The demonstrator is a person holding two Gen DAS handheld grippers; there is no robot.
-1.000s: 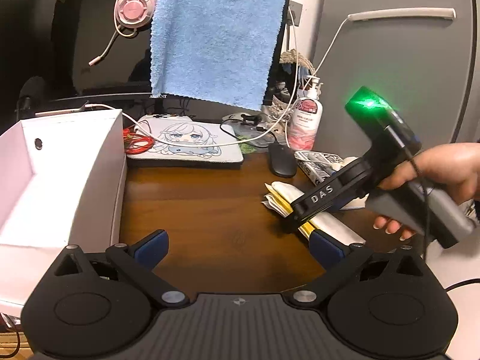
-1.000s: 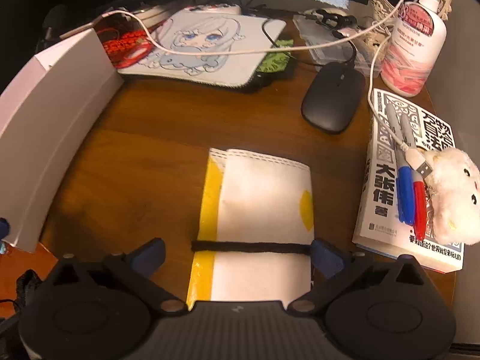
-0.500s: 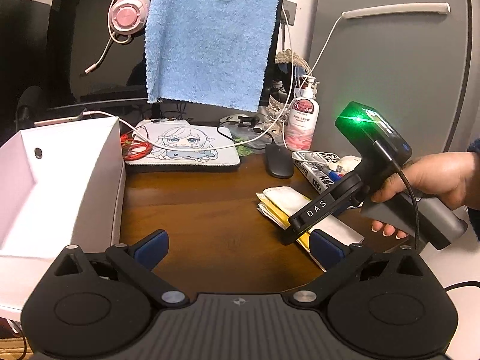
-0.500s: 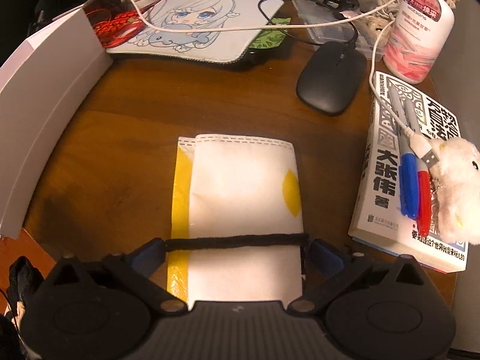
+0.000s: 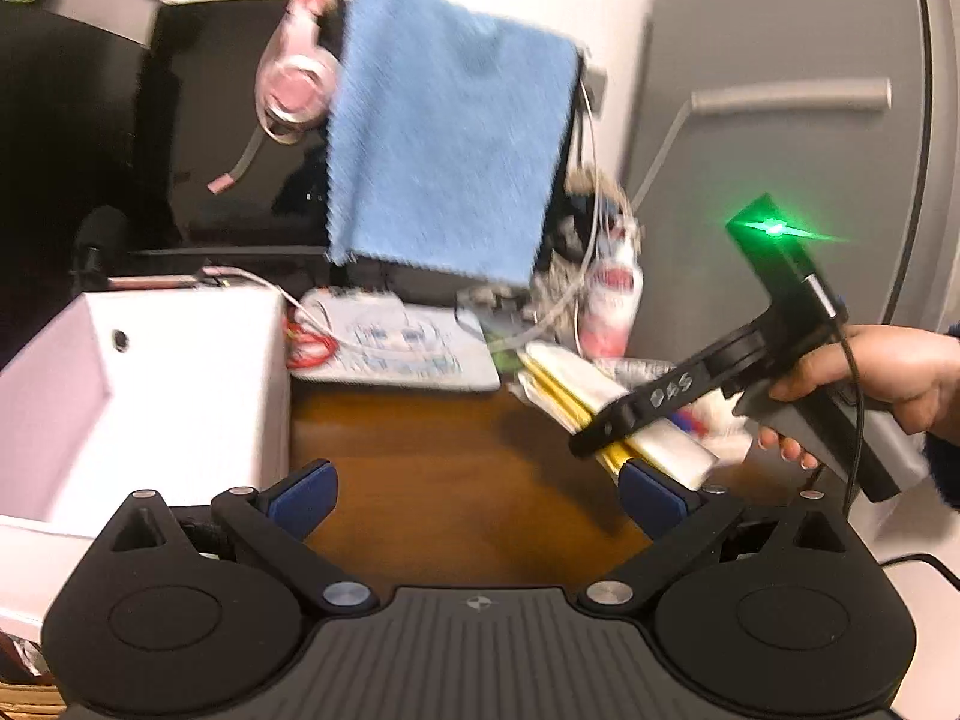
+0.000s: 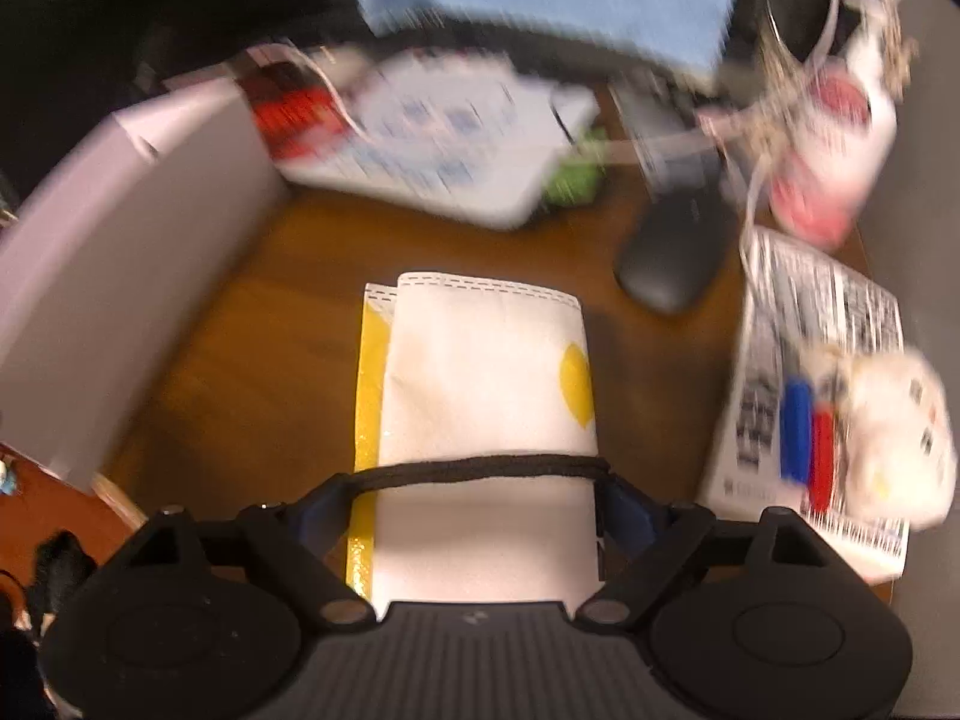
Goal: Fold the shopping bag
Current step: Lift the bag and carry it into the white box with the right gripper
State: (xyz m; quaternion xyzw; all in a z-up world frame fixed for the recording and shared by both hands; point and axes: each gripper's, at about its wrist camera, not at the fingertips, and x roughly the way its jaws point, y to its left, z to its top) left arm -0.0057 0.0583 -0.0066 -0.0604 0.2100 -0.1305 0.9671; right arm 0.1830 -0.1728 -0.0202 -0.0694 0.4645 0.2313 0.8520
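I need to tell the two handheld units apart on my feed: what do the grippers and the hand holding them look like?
Both are black, with blue pads on the fingers. The left gripper has a ribbed body and two round discs. The right gripper carries pale lettering on its side, a green light on top, a grey pistol handle and a black cable. The hand shows a dark blue cuff.

A black mouse (image 6: 672,252) lies on the wooden tabletop (image 6: 288,324) beside a book (image 6: 822,324) carrying 2 markers (image 6: 807,438); a blue towel (image 5: 444,138) hangs behind.
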